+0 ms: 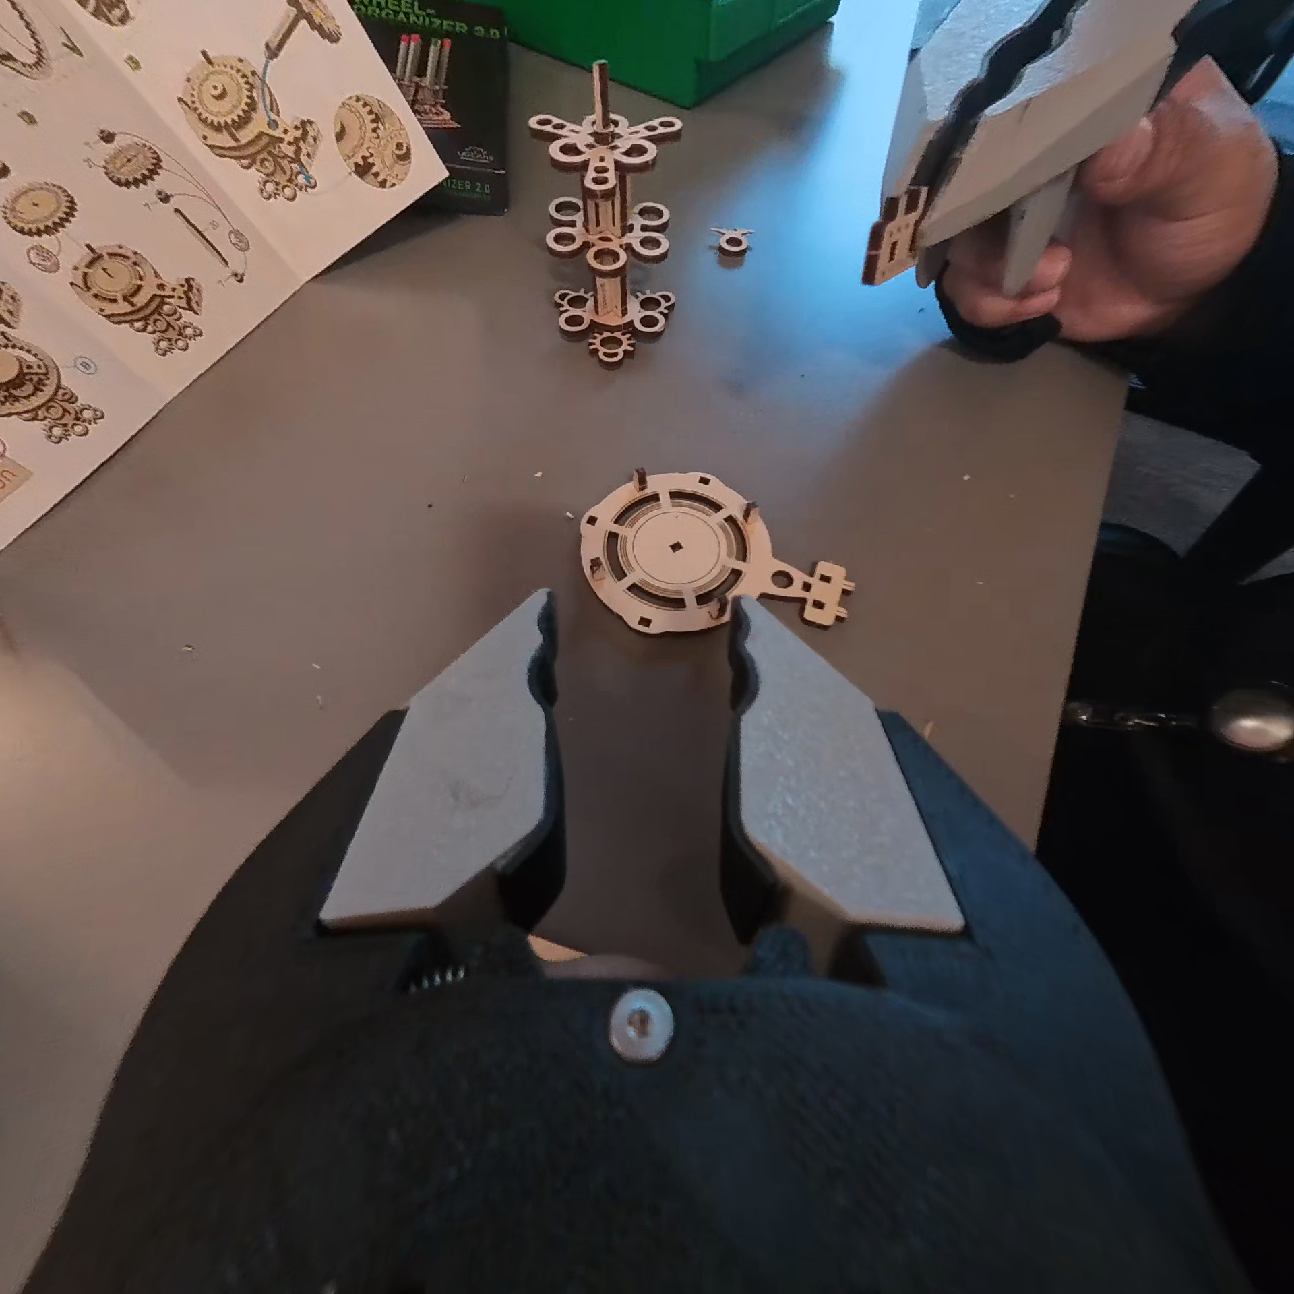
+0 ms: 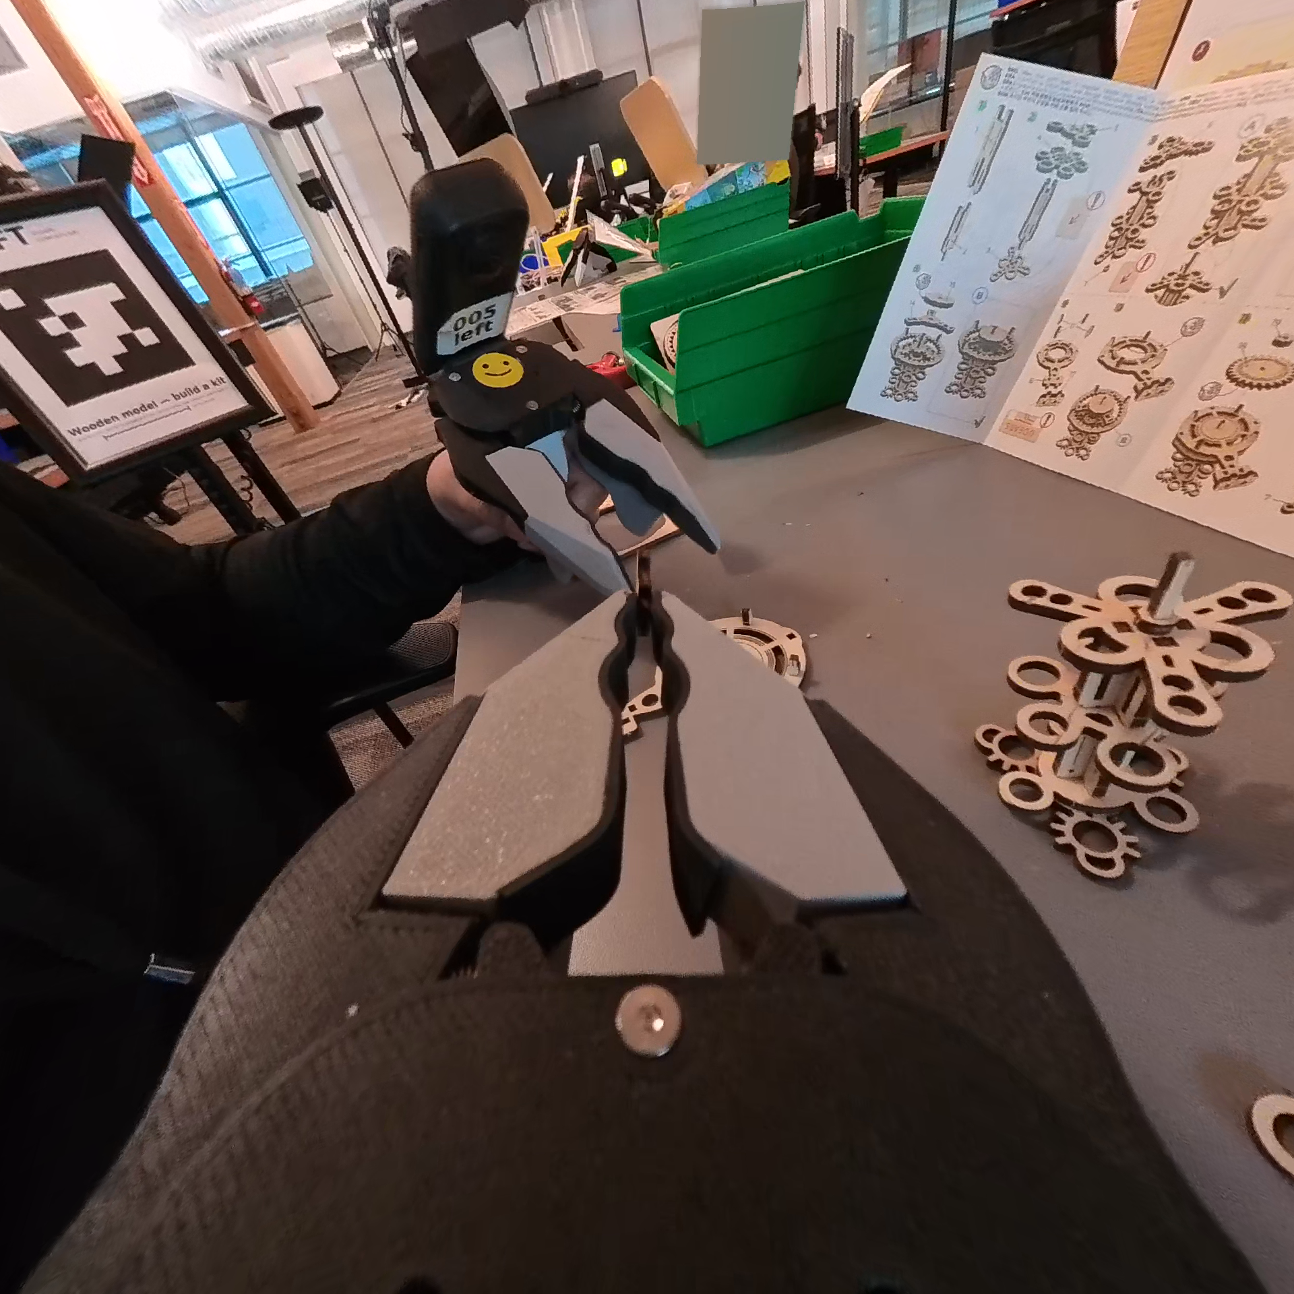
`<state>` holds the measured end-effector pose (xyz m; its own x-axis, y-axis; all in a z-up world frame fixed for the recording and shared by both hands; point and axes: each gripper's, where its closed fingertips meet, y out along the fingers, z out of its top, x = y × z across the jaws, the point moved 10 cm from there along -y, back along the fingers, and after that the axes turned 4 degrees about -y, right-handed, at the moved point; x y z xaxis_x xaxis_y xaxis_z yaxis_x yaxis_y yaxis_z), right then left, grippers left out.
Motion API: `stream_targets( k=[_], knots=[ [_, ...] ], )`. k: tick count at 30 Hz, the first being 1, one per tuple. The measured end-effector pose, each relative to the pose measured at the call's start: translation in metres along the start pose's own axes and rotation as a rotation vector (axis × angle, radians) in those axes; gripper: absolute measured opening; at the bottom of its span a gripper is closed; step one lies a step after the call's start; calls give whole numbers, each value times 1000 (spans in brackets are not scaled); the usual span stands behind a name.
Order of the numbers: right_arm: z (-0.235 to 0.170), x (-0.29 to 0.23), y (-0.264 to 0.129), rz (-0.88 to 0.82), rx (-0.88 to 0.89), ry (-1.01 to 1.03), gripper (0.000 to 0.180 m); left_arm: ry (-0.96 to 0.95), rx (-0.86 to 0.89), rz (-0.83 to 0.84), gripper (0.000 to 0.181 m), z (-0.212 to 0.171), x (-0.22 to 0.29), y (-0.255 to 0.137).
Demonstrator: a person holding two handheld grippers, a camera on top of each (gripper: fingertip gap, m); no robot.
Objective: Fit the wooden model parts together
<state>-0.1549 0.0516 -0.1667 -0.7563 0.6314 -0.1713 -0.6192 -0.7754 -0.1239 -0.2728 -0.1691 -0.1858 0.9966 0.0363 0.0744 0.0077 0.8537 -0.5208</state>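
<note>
A round wooden disc with a tab [image 1: 676, 553] lies flat on the grey table [image 1: 350, 560], with small pegs standing on its rim. My left gripper [image 1: 641, 620] is open and empty just short of it, the right fingertip [image 1: 742, 616] near the disc's edge. My right gripper [image 1: 910, 217] hovers at the upper right, shut on a small slotted wooden piece [image 1: 893, 238]. In the right wrist view the right gripper [image 2: 641, 609] pinches that piece [image 2: 643, 571] edge-on above the disc [image 2: 767, 648], with the left gripper [image 2: 665, 560] just beyond. A tiered wooden ring tower [image 1: 606, 210] stands farther back.
A small loose ring part [image 1: 732, 241] lies right of the tower [image 2: 1134, 707]. An instruction sheet [image 1: 175, 210] covers the table's left, a black box [image 1: 448, 105] and green bins [image 2: 756, 322] stand behind. The table edge [image 1: 1092, 560] runs close on the right. A framed sign [image 2: 91, 329] stands off the table. About 11 centimeters separates my left fingertips from my right.
</note>
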Motion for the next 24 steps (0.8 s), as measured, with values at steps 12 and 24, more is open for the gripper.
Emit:
stream_targets(
  k=[12, 24],
  knots=[
    [0, -2, 1, 1, -15, -19, 0, 43, -45, 1, 43, 0, 4, 6],
    [-1, -4, 2, -2, -21, -30, 0, 50, -52, -2, 41, 0, 5, 7]
  ],
)
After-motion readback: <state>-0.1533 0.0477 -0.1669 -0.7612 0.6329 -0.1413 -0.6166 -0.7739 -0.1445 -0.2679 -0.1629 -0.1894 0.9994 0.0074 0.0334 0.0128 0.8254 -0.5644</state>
